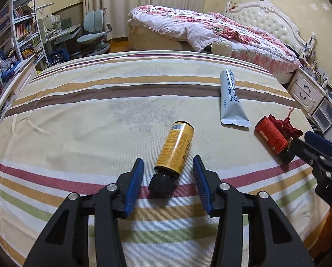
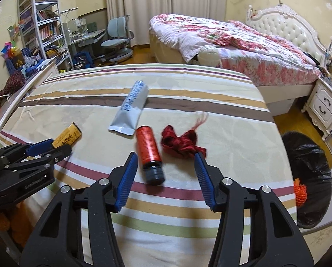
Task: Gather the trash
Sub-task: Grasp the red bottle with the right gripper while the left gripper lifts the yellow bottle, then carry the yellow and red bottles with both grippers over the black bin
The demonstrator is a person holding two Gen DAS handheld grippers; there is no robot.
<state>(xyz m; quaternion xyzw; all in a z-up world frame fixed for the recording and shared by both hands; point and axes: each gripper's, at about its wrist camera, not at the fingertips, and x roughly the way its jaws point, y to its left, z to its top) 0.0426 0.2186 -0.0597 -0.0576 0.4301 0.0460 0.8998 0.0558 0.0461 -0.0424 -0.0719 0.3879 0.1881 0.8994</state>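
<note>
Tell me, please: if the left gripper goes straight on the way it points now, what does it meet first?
Most likely the yellow bottle. It lies on the striped sheet with its black cap toward the left gripper, whose jaws stand open on either side of the cap without touching it. Depth is hard to judge.

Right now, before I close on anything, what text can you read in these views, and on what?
"milk powder": on the silver sachet; the larger lettering beside it is not legible.
"DAS": partial, embossed on the right gripper body at the edge of the left view.
Yellow bottle: dense print, a barcode and large black lettering, all too blurred to read.
Red bottle: no readable text.
Left gripper body: embossed word, too blurred.
</note>
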